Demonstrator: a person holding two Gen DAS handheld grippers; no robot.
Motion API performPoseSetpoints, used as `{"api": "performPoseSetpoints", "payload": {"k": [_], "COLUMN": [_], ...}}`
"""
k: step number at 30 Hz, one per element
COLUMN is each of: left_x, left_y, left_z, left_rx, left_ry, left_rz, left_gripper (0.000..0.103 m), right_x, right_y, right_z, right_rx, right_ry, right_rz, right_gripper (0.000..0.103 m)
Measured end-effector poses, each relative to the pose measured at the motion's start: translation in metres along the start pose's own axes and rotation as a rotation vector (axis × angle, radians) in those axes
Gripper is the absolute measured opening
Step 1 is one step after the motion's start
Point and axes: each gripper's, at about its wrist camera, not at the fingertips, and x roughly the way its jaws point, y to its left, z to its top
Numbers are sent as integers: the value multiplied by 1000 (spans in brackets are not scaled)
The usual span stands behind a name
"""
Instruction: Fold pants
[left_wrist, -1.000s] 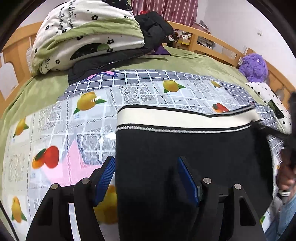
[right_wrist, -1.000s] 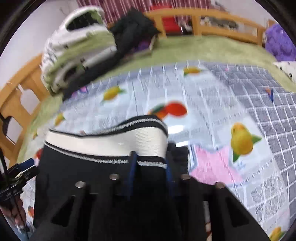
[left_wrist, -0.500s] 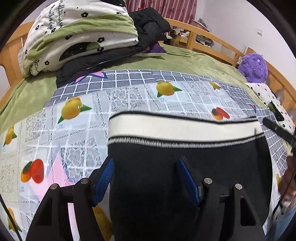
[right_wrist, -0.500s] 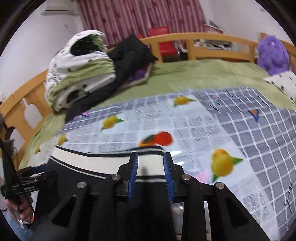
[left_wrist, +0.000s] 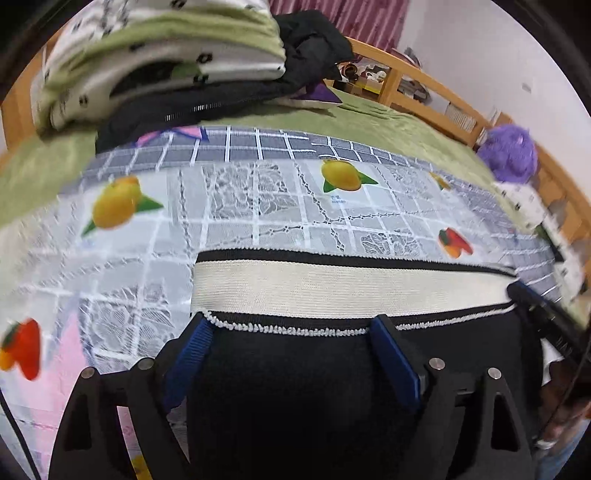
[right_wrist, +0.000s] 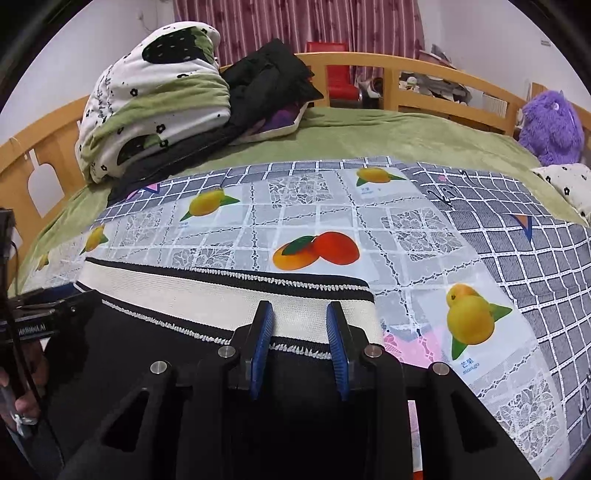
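Observation:
Black pants (left_wrist: 295, 398) with a cream waistband (left_wrist: 332, 288) lie flat on the fruit-print cloth (left_wrist: 258, 214). My left gripper (left_wrist: 289, 322) hovers over their left end just below the waistband. Its jaws are opening wide, with the cloth lying between them and no pad pressing on it. At the right end of the waistband (right_wrist: 207, 299), my right gripper (right_wrist: 298, 308) has its blue pads (right_wrist: 260, 339) a little apart, and the band lies flat and unpinched between them. Each view shows the other gripper at its edge: the right gripper (left_wrist: 535, 306) and the left gripper (right_wrist: 40, 317).
The cloth (right_wrist: 406, 229) covers a bed with a green blanket (right_wrist: 388, 136). At the far left sit folded bedding (right_wrist: 155, 99) and a black jacket (right_wrist: 266, 81). A purple plush toy (right_wrist: 550, 125) sits far right. A wooden rail (right_wrist: 406, 70) bounds the bed. A person's hand (right_wrist: 18, 398) shows low left.
My right gripper has let go of the waistband end it held raised; the band now lies flat. My left gripper has moved closer to the waistband and its jaws have widened.

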Motion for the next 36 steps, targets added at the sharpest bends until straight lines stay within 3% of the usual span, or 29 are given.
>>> {"api": "performPoseSetpoints", "payload": {"k": [12, 14, 18, 19, 21, 22, 23, 24, 27, 36], "left_x": [-15, -27, -68, -67, -46, -28, -11, -4, -7, -14], "left_y": [-3, -4, -5, -7, -12, -14, -14, -14, -9, -13], "left_z": [-5, -4, -5, -5, -4, -5, -6, -6, -6, -8], "left_rx": [-2, -5, -5, 3, 34, 40, 49, 52, 29, 40], "left_ry": [-44, -96, -318, -311, -210, -123, -40, -14, -27, -58], "left_rz": [23, 32, -16, -13, -9, 3, 54, 78, 48, 62], "left_gripper": [83, 78, 80, 80, 80, 80, 84, 86, 87, 87], "right_x": [-6, -6, -5, -5, -5, -5, -5, -5, -5, -5], "right_y": [6, 3, -2, -2, -2, -2, -3, -3, -1, -7], "right_z": [-8, -9, -8, -9, -8, -8, -8, -8, -8, -4], "right_rx": [-28, -19, 0, -1, -5, -5, -5, -3, -16, 1], "right_ry": [-27, -30, -26, -26, -25, -25, -25, -25, -23, 4], "right_rz": [-22, -11, 11, 10, 6, 6, 7, 9, 0, 38], "right_gripper": [30, 31, 31, 31, 31, 31, 31, 31, 31, 31]}}
